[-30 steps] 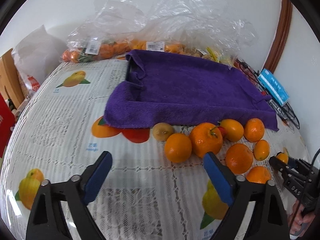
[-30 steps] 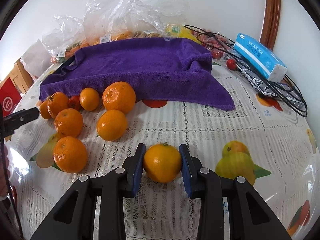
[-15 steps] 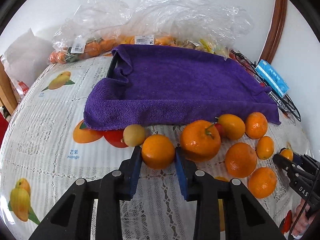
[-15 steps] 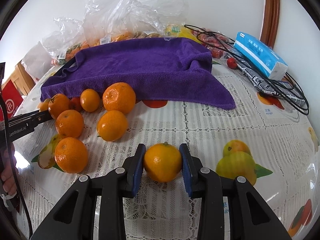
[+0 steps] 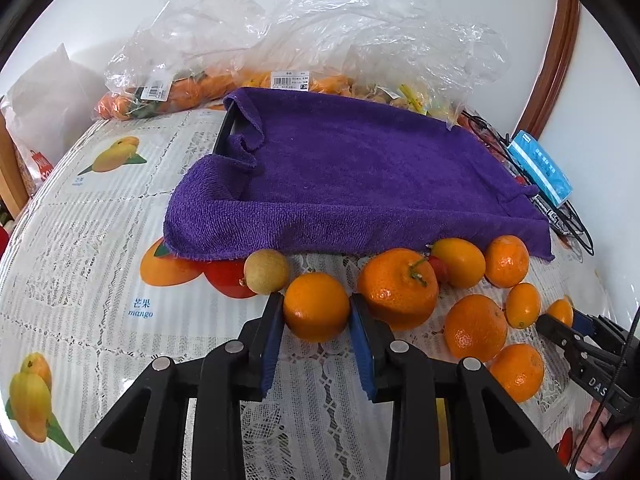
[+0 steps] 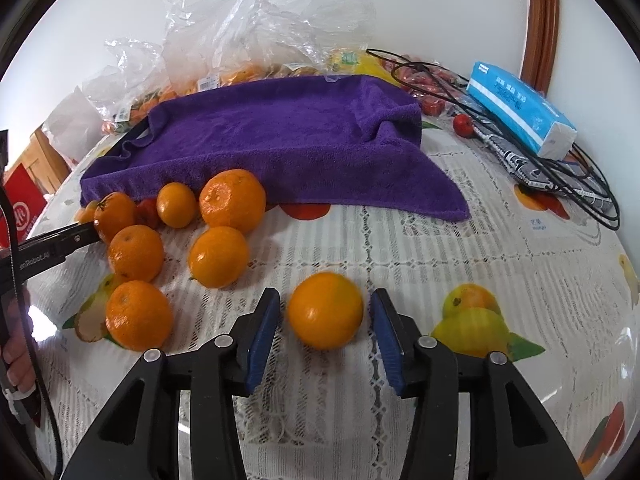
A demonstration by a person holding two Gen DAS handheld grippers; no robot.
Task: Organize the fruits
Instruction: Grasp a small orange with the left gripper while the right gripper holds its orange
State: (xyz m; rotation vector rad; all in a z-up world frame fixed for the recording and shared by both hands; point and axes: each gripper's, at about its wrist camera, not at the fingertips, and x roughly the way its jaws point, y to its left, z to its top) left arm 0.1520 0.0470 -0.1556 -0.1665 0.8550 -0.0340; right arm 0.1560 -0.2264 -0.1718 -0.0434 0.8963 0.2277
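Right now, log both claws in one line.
left claw: shut on orange | right claw: opening, pads clear of orange | purple towel: empty

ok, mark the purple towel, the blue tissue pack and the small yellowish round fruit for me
purple towel (image 5: 360, 176): left wrist view, middle of its flat top.
blue tissue pack (image 6: 520, 106): right wrist view, middle of its blue top face.
small yellowish round fruit (image 5: 266, 271): left wrist view, centre of its skin.
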